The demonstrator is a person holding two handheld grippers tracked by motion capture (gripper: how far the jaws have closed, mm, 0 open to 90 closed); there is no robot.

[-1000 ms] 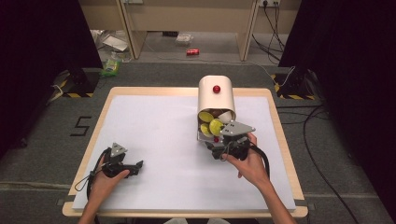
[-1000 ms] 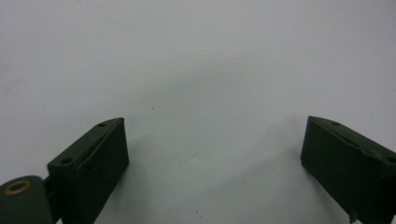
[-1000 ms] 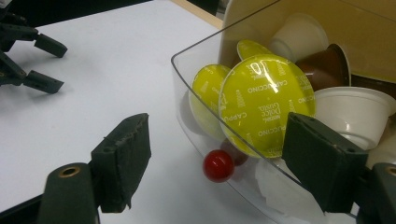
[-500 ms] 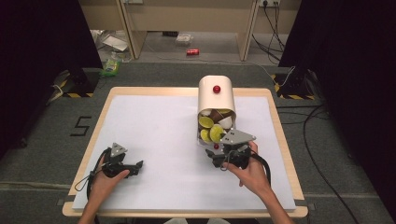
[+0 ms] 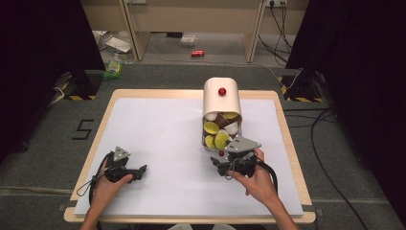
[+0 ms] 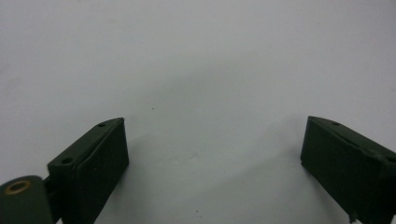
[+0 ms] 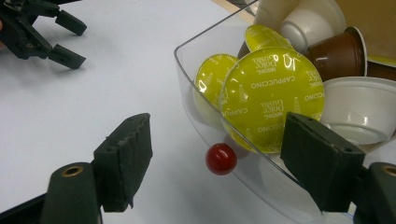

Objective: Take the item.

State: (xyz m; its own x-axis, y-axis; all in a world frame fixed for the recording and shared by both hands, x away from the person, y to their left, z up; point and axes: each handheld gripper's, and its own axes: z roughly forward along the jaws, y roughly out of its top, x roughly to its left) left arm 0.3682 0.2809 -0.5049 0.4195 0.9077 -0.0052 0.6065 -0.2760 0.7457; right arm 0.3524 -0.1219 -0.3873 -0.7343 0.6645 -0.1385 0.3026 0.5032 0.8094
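Observation:
A white rounded capsule dispenser (image 5: 221,98) stands at the back right of the white sheet. Its clear drawer (image 7: 196,93) is slid out toward me and holds yellow-lidded cappuccino capsules (image 7: 273,98), a brown one (image 7: 338,53) and white ones (image 7: 359,109). A small red knob (image 7: 221,158) sits on the drawer front (image 5: 221,154). My right gripper (image 7: 217,133) stands open with its jaws on either side of the knob, touching neither it nor the drawer (image 5: 219,162). Open and holding nothing, the left gripper (image 6: 215,140) rests over the sheet at the front left (image 5: 142,170).
The white sheet (image 5: 163,139) covers a wooden table whose rim (image 5: 287,139) runs close to the right of the dispenser. A second red knob (image 5: 222,91) tops the housing. In the right gripper view the other gripper (image 7: 65,39) shows far off at the upper left.
The drawer has slid out of the dispenser toward me, exposing more capsules. My right hand has drawn back toward the front edge. The left hand has not moved.

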